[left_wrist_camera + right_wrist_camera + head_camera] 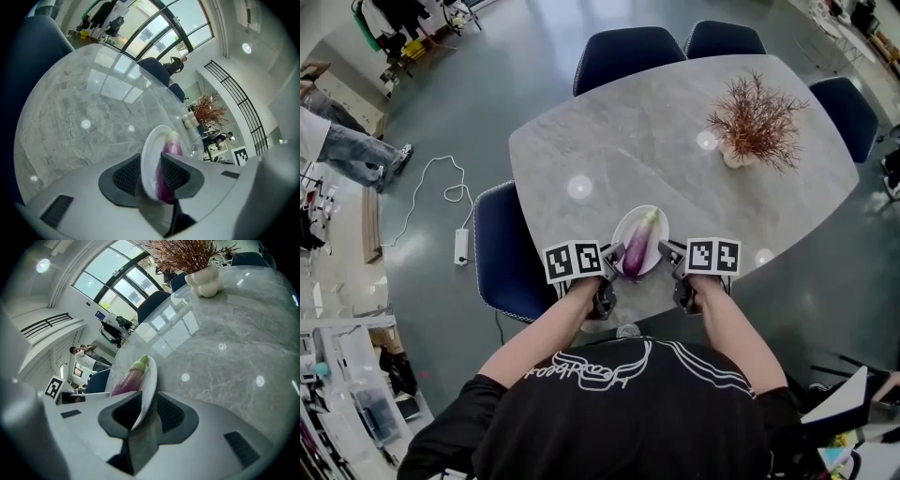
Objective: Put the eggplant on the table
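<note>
A purple eggplant point(639, 246) with a green stem lies on a small white plate point(623, 230) at the near edge of the grey marble table point(675, 122). My left gripper point(617, 255) is at the plate's left side. In the left gripper view the plate rim point(150, 159) and the eggplant point(171, 150) stand between its jaws, and the gripper point(151, 168) is open around them. My right gripper point(666, 251) is at the plate's right side. There the plate rim point(149, 385) is wedged between the pads of the gripper point(147, 411), with the eggplant point(129, 378) just beyond.
A white vase with dried reddish branches point(755, 122) stands at the table's far right. Dark blue chairs ring the table: one at the near left point(502, 253), two at the far side point(628, 52), one at the right point(853, 112). A cable and power strip point(461, 246) lie on the floor.
</note>
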The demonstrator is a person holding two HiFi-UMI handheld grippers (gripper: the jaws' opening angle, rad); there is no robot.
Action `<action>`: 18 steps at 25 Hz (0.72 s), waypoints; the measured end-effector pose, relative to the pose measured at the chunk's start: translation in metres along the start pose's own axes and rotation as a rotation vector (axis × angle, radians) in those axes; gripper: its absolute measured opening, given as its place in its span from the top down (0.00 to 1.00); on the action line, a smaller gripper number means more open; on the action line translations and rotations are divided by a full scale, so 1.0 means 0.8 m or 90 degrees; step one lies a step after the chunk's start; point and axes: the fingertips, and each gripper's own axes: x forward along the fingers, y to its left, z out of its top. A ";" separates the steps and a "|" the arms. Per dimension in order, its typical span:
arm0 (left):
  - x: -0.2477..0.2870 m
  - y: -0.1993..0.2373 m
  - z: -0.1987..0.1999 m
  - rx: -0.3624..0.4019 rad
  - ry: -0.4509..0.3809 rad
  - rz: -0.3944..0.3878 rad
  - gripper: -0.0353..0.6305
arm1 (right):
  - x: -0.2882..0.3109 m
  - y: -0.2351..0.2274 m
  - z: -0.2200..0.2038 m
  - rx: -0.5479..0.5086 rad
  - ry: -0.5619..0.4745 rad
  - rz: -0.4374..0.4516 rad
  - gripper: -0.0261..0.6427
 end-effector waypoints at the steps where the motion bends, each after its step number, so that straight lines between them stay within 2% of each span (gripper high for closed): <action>1: -0.001 -0.001 0.000 0.002 -0.001 -0.003 0.77 | -0.001 0.000 0.001 -0.007 -0.001 -0.004 0.83; 5: -0.008 -0.002 -0.004 0.017 -0.005 -0.011 0.76 | -0.011 -0.004 0.005 -0.039 -0.013 -0.021 0.82; 9: -0.034 0.001 -0.003 0.035 -0.024 -0.031 0.76 | -0.034 0.009 0.004 -0.114 -0.030 -0.011 0.82; 11: -0.050 -0.008 0.005 0.085 -0.054 -0.046 0.76 | -0.051 0.017 0.004 -0.148 -0.044 -0.005 0.83; 13: -0.067 -0.021 0.014 0.157 -0.091 -0.053 0.78 | -0.067 0.027 0.002 -0.179 -0.055 0.000 0.83; 16: -0.091 -0.047 0.016 0.274 -0.112 -0.055 0.90 | -0.093 0.053 0.000 -0.265 -0.085 0.010 0.83; 18: -0.110 -0.071 0.014 0.351 -0.126 -0.070 0.93 | -0.112 0.083 -0.006 -0.325 -0.113 0.059 0.83</action>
